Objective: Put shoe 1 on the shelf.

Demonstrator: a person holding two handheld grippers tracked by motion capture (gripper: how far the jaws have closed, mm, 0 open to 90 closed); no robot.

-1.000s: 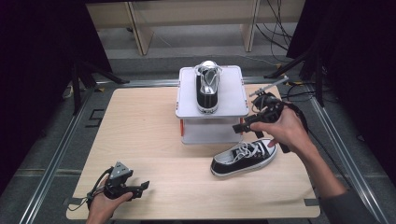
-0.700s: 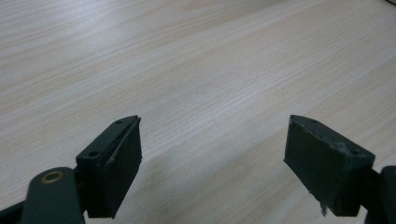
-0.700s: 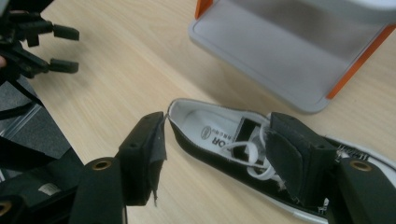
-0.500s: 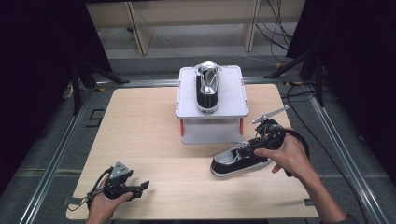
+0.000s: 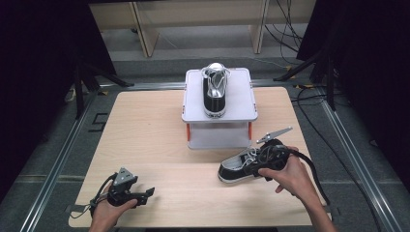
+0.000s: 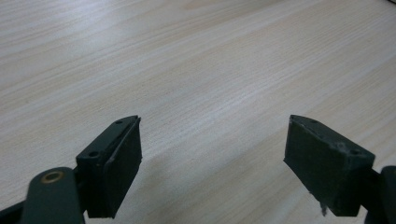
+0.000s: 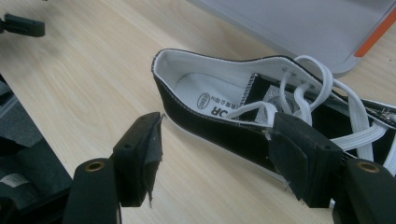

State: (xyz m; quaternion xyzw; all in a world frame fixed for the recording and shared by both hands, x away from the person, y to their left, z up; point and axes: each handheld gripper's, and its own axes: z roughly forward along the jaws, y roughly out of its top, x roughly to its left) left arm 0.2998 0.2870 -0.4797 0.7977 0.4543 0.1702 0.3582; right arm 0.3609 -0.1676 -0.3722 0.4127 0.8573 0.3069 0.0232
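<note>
A black low-top sneaker (image 5: 234, 169) with white laces and white sole lies on the wooden table (image 5: 145, 135), in front of a grey stand. Its open collar (image 7: 210, 88) faces me in the right gripper view. My right gripper (image 5: 254, 165) is down at this shoe and stands open (image 7: 217, 158). One jaw is outside the near side wall and the other is at the laces. A second black sneaker (image 5: 215, 89) with a shiny toe sits on top of the stand (image 5: 241, 108). My left gripper (image 5: 145, 195) rests open over bare wood (image 6: 212, 168) at the front left.
The stand has orange legs (image 5: 187, 133) and sits at the table's far middle. Metal rails (image 5: 63, 154) run along the table's sides. Cables (image 5: 309, 104) lie on the floor at the right, and the right gripper's cable (image 5: 312, 169) trails over the front right corner.
My right gripper came down from beside the stand to the sneaker on the table and now straddles its side. The left gripper has stayed put.
</note>
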